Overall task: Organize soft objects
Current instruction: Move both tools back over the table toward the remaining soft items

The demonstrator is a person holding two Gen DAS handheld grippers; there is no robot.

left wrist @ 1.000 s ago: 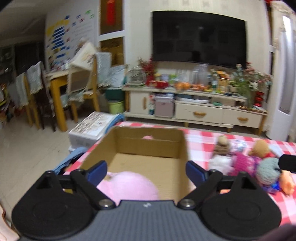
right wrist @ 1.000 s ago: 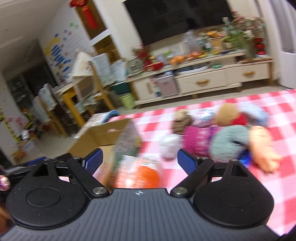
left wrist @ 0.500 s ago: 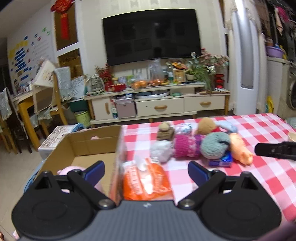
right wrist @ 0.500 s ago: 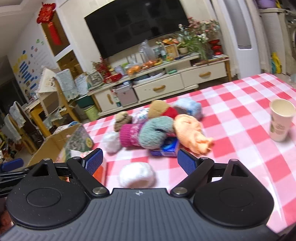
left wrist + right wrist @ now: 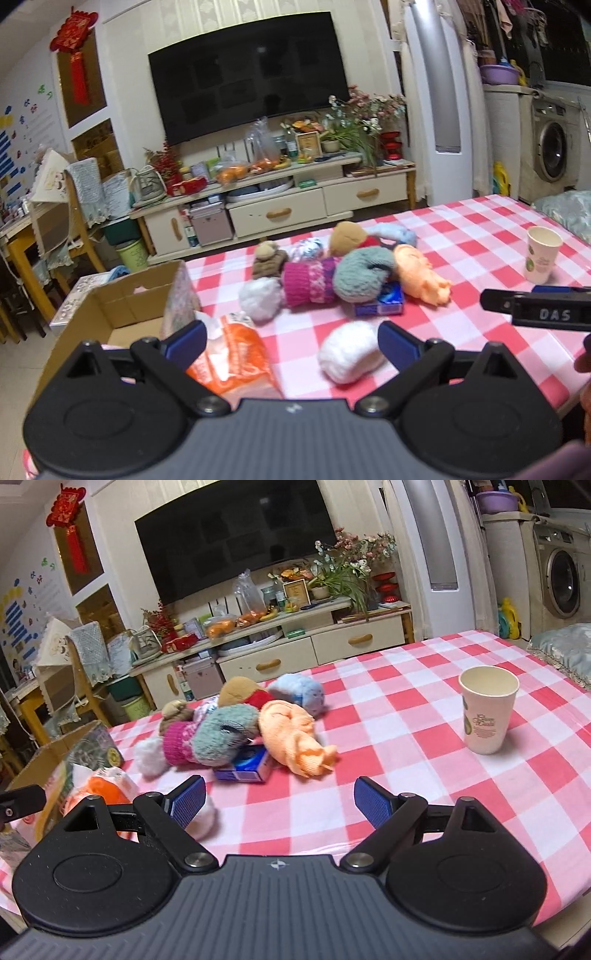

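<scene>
Left gripper [image 5: 291,341] and right gripper [image 5: 279,801] gape above the checkered table [image 5: 406,716].

The right gripper [image 5: 279,801] is held wide apart above the checked tablecloth [image 5: 388,723]. A pile of soft toys [image 5: 236,727] is seen ahead, a paper cup [image 5: 487,714] to the right, a cardboard box [image 5: 55,749] left.

A pile of soft toys [image 5: 236,731] blocks the middle of the table [image 5: 406,709]. Bare cloth lies between it and the paper cup [image 5: 487,714]. The box [image 5: 122,310] stands at the left edge.
</scene>
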